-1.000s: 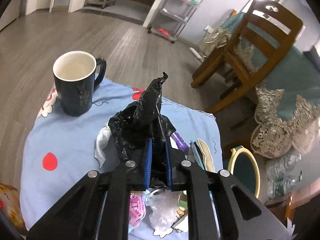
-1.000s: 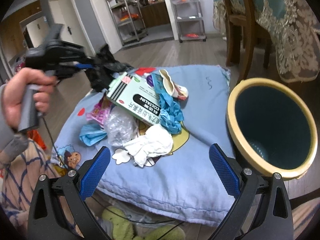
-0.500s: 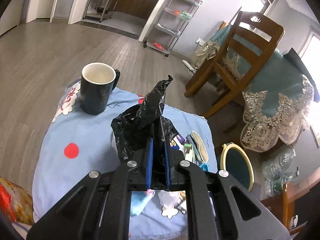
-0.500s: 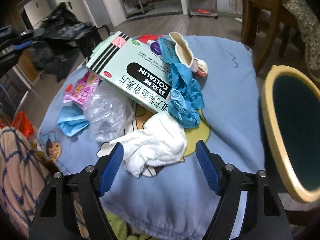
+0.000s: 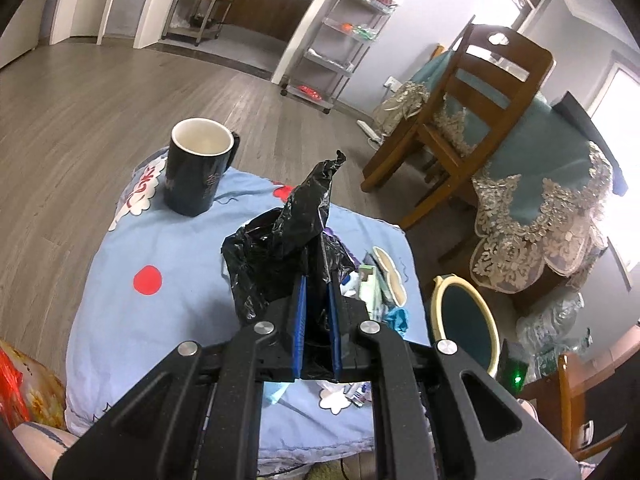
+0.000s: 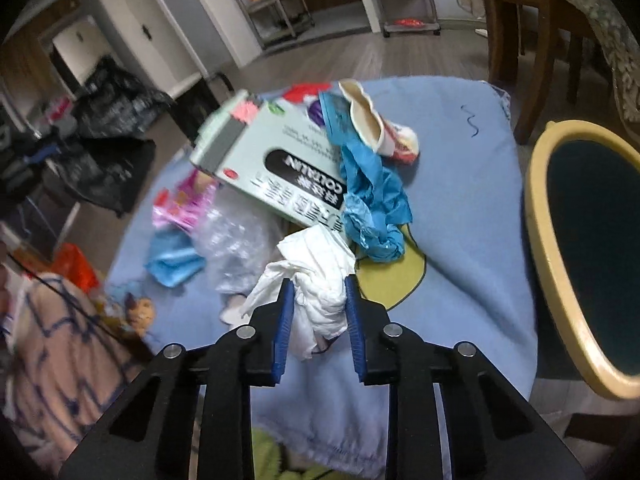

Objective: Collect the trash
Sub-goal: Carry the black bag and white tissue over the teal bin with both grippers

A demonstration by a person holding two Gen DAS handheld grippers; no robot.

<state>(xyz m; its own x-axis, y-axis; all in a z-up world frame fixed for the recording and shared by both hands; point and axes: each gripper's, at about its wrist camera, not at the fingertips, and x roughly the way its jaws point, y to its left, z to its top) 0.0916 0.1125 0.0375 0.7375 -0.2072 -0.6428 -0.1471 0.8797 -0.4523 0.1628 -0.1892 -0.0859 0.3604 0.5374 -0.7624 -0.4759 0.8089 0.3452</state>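
Observation:
My left gripper (image 5: pixel 317 280) is shut on a crumpled black plastic bag (image 5: pixel 288 236) and holds it above the blue-cloth table (image 5: pixel 168 320). My right gripper (image 6: pixel 318 286) is shut on a crumpled white tissue (image 6: pixel 320 272) at the near side of the trash pile. The pile holds a pale green box (image 6: pixel 276 164), a blue crumpled glove (image 6: pixel 374 200), a clear plastic wrap (image 6: pixel 236 240), a pink wrapper (image 6: pixel 180 204) and a flattened paper cup (image 6: pixel 368 120). A round bin with a yellow rim (image 6: pixel 540 232) stands right of the table; it also shows in the left wrist view (image 5: pixel 436 304).
A black mug (image 5: pixel 198 168) stands at the table's far left corner. A wooden chair (image 5: pixel 472 120) and a table with a lace-edged teal cloth (image 5: pixel 540 216) stand to the right. Metal shelves (image 5: pixel 340 40) stand at the back.
My left gripper has lifted the black bag higher above the table. My right gripper has moved forward to the white tissue and its jaws have closed on it.

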